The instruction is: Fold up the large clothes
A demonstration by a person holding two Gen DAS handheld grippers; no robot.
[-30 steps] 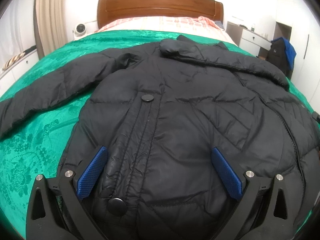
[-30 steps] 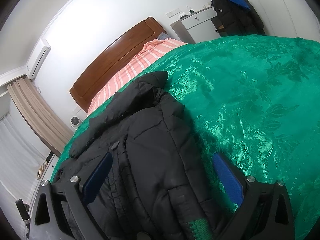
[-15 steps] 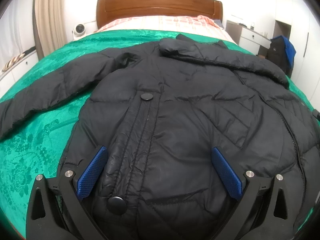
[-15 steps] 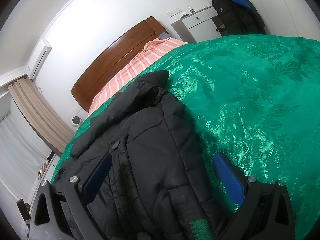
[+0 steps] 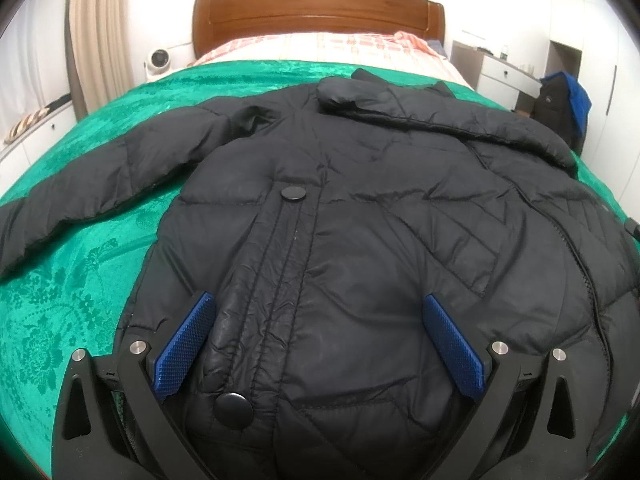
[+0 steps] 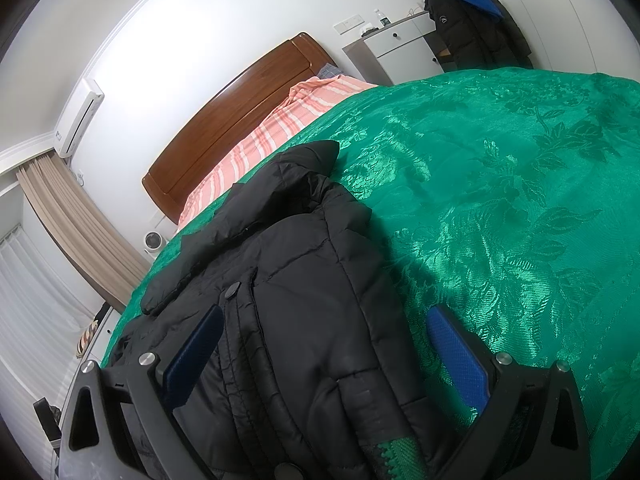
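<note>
A large black puffer jacket (image 5: 360, 220) lies front up on a green bedspread (image 5: 72, 288), collar towards the headboard. Its left sleeve (image 5: 100, 184) stretches out to the left. My left gripper (image 5: 318, 312) is open, its blue pads (image 5: 184, 344) over the jacket's lower hem near a snap button (image 5: 234, 410). In the right wrist view the jacket (image 6: 288, 300) shows with its right side folded in. My right gripper (image 6: 324, 336) is open over the jacket's lower right edge, one pad (image 6: 456, 356) above the bedspread (image 6: 520, 220).
A wooden headboard (image 5: 320, 8) and striped pink sheet (image 5: 320, 46) are at the far end. A white dresser (image 5: 504, 76) and a hanging dark coat (image 5: 560, 108) stand at the right. A curtain (image 5: 100, 32) and small fan (image 5: 160, 60) are at the left.
Both grippers have shifted only slightly; the right view has tilted a little. The jacket lies as before and both grippers stay open.
</note>
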